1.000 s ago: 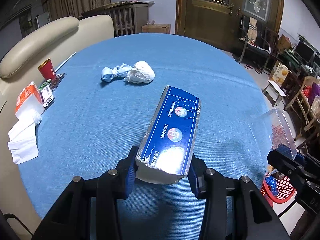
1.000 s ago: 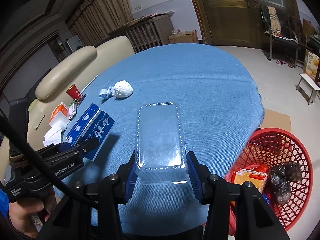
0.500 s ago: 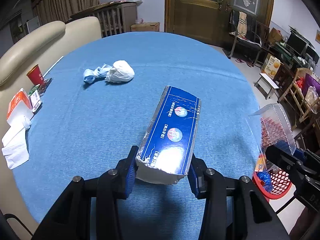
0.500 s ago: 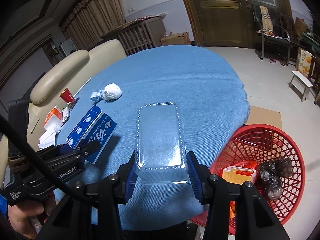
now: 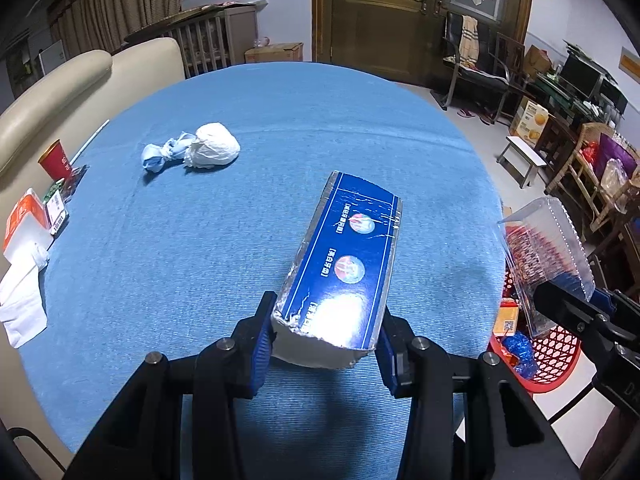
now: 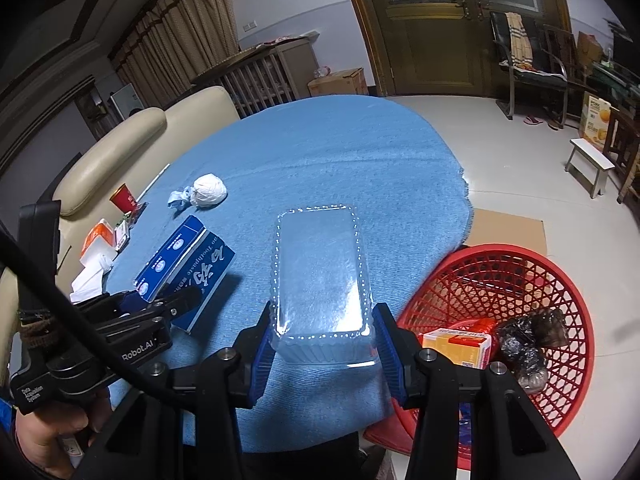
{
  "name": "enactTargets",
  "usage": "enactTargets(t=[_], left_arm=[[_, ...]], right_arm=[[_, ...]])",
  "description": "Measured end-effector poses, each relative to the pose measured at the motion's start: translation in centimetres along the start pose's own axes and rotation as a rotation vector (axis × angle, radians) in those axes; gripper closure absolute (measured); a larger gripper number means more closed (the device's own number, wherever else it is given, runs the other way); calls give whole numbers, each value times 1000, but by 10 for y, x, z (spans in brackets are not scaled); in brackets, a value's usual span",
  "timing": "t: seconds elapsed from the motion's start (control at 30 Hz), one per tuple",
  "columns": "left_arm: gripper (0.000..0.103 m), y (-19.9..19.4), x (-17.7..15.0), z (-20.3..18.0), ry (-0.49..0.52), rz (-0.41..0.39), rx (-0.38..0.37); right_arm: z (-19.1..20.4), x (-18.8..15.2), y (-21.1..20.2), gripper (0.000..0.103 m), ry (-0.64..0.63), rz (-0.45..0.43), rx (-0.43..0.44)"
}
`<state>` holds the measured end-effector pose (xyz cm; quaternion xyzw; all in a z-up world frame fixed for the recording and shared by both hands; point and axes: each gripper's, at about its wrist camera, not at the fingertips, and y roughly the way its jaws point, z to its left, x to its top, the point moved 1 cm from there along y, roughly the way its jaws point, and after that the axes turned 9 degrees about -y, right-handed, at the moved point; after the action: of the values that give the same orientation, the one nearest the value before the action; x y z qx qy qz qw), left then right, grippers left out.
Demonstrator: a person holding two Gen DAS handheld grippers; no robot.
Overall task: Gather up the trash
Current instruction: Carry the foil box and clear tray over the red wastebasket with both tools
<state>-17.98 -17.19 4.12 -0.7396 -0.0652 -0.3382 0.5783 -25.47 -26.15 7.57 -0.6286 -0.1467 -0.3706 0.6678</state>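
Note:
My left gripper (image 5: 326,342) is shut on a blue toothpaste box (image 5: 346,268) and holds it above the blue table (image 5: 248,128). The box also shows in the right wrist view (image 6: 186,260). My right gripper (image 6: 322,354) is shut on a clear plastic container (image 6: 320,276), held over the table's near right edge. The container shows at the right of the left wrist view (image 5: 548,252). A red mesh basket (image 6: 516,276) with trash in it stands on the floor just right of the table. A white and blue tissue wad (image 5: 200,152) lies on the table's far left.
A red paper cup (image 5: 56,160), an orange-and-white pack (image 5: 24,220) and white tissues (image 5: 24,300) lie on the cream sofa (image 5: 60,92) left of the table. Cardboard (image 6: 508,228) lies on the floor behind the basket. A small white stool (image 6: 592,164) stands farther right.
Both grippers have shifted right with their loads. The basket has come further into the right wrist view, and the tissue wad has slid left.

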Motion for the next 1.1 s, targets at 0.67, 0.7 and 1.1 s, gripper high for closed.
enactTargets(t=[0.67,0.7,1.1], left_arm=[[57,4,-3,-45,92,11,-56],[57,4,-3,-51,103,13,-61],[57,5,-5,-116,218,36,-135]], right_arm=[[-77,-20,-35,53,105,-14,-139],[-83,-21,-36,53,113,-14,-148],[-123,-29,-46,53,147,-6,-209]])
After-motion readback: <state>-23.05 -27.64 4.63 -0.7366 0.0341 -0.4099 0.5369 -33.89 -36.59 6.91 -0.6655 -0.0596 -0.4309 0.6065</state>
